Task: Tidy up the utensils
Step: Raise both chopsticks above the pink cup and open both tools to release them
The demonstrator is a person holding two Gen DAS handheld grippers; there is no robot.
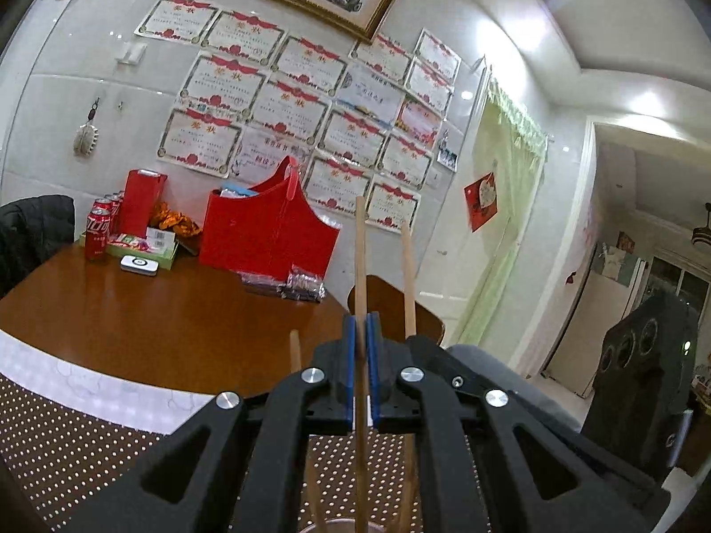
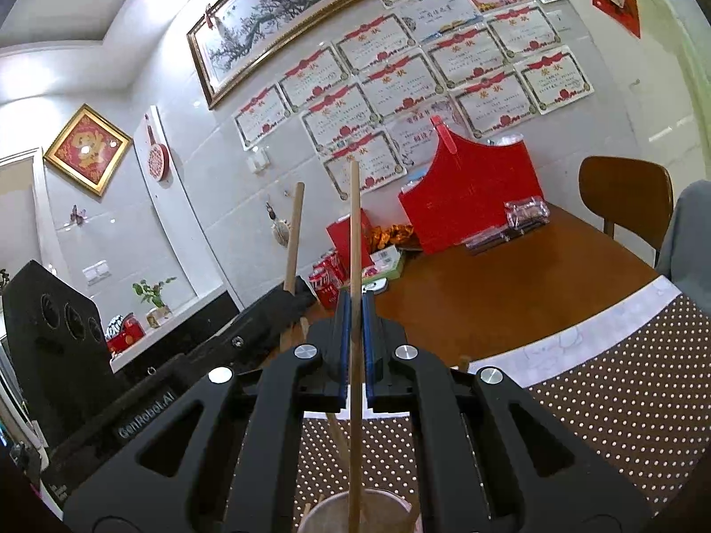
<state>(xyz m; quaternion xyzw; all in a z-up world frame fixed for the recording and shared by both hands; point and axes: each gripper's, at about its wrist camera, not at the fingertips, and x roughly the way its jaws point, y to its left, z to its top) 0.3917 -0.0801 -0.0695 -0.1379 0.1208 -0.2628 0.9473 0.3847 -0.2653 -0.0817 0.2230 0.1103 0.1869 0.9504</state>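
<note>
Currently each gripper, left gripper (image 1: pixel 361 333) and right gripper (image 2: pixel 354 311), is clamped on one upright chopstick (image 1: pixel 361 262) (image 2: pixel 354 240) above a cup (image 2: pixel 351 513) (rim barely visible). Recommended: lower vertically, centred over the cup, before releasing.

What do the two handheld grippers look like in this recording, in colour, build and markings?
Both the left gripper and the right gripper are matte black, with triangular cut-outs in the linkage arms, round silver pivot bolts and blue pads lining the jaws. The right wrist view shows white "GenRobot.AI" lettering on the other gripper's body.
</note>
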